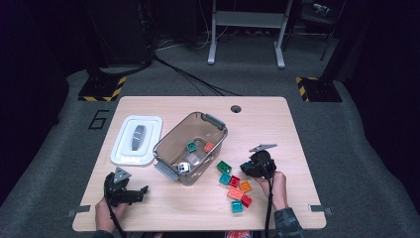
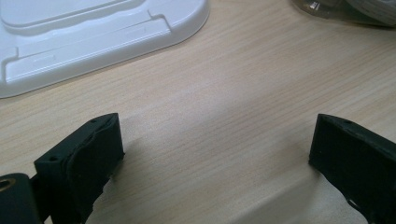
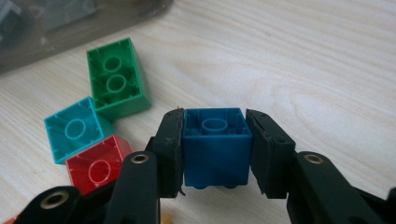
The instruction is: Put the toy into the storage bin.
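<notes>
Where the high view looks down, a wooden bench (image 1: 198, 106) carries one clear box (image 1: 190, 146) and one white lid (image 1: 136, 140), which lies flat just left of the box. A big number 6 (image 1: 99, 119) is marked on the grey floor left of the bench; that is the one bit of writing that can be read. Inside the box sit three blocks: one teal, one orange and one white-grey. To the right of the box seven more blocks lie close together on the bench: one green block (image 1: 224, 166), two teal, two red and two orange. The left hand-held gripper (image 1: 143, 190) rests near the front left corner. The right hand-held gripper (image 1: 246, 167) sits just right of the pile, held by a hand (image 1: 275, 186).

From the left gripper view, the two black jaws stand wide apart with bare wood between them. The white lid (image 2: 93, 42) fills the top left, and a bit of the clear box (image 2: 345, 9) peeks in at the top right.

From the right gripper view, the right hand-held gripper (image 3: 215, 149) has its jaws pressed on both sides of one blue block (image 3: 215, 149), hollow side up. The blue block is at the edge of the pile, low over the wood. Left of it lie one green block (image 3: 116, 79), one teal block (image 3: 74, 128) and one red block (image 3: 98, 163), all hollow side up too. The teal block and the red block touch.
</notes>
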